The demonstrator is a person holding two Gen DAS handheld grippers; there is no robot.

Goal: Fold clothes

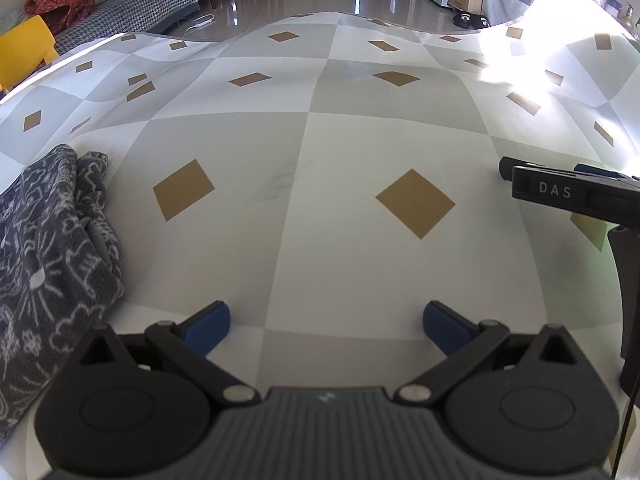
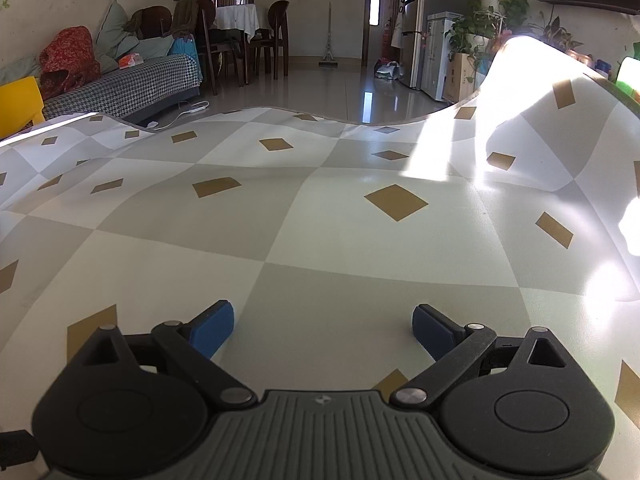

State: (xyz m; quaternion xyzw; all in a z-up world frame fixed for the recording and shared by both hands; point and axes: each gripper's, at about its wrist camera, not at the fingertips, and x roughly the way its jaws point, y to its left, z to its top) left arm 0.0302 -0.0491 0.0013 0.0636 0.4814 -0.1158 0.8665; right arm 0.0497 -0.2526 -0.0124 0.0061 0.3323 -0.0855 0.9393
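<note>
In the left wrist view our left gripper [image 1: 326, 326] gapes empty above the checked mat [image 1: 320, 152], the grey patterned garment [image 1: 52, 248] bunched at its left; we should swing left and pinch an edge. In the right wrist view our right gripper [image 2: 323, 330] is spread too, no cloth visible.

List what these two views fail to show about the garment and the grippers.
- Grey patterned garment: left wrist view, cut off by the left edge; its type and fold state are unclear. Absent from the right wrist view.
- Right gripper: in the left wrist view only its side shows, cut off by the right edge.
</note>
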